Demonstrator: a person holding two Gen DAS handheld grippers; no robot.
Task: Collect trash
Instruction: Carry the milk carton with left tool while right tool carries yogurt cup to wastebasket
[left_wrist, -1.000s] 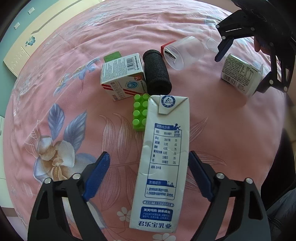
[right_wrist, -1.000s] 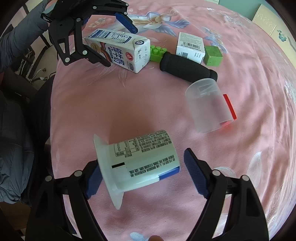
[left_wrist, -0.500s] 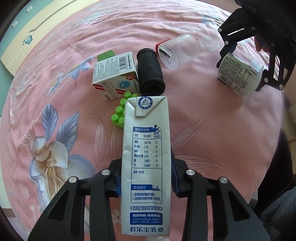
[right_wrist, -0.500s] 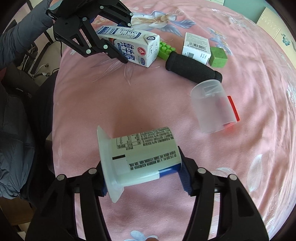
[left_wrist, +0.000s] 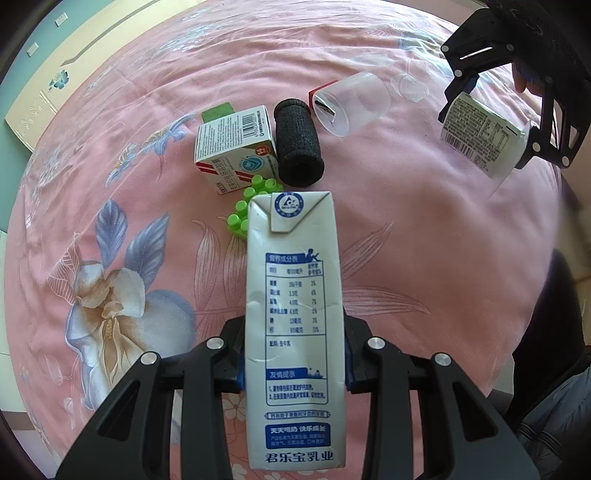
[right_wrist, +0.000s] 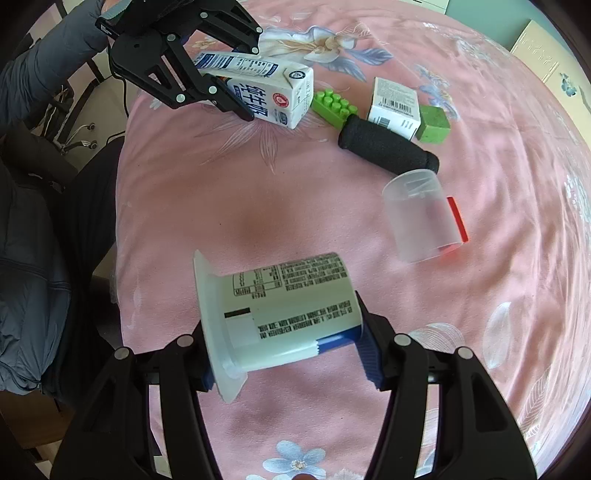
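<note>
My left hand-held gripper (left_wrist: 293, 363) clamps the tall white-and-blue milk carton (left_wrist: 293, 325); my right hand-held gripper (right_wrist: 286, 354) grips the white plastic yogurt cup (right_wrist: 280, 314) above the pink floral tabletop (right_wrist: 221, 206)

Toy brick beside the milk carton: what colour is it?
Bright green, studded toy brick; the right wrist view shows it best, clear of the milk carton.

my things lie on a pink flowered cloth (left_wrist: 424, 240) spread over the surface. near the top middle of my left view lie a small white box (left_wrist: 236, 147), a green cube (left_wrist: 218, 112) behind it, a black foam roll (left_wrist: 298, 147), a green toy brick (left_wrist: 245, 206) and a clear cup (left_wrist: 351, 103) on its side against a red piece (left_wrist: 317, 92). the box and the roll lie side by side, with the brick just below them.
</note>
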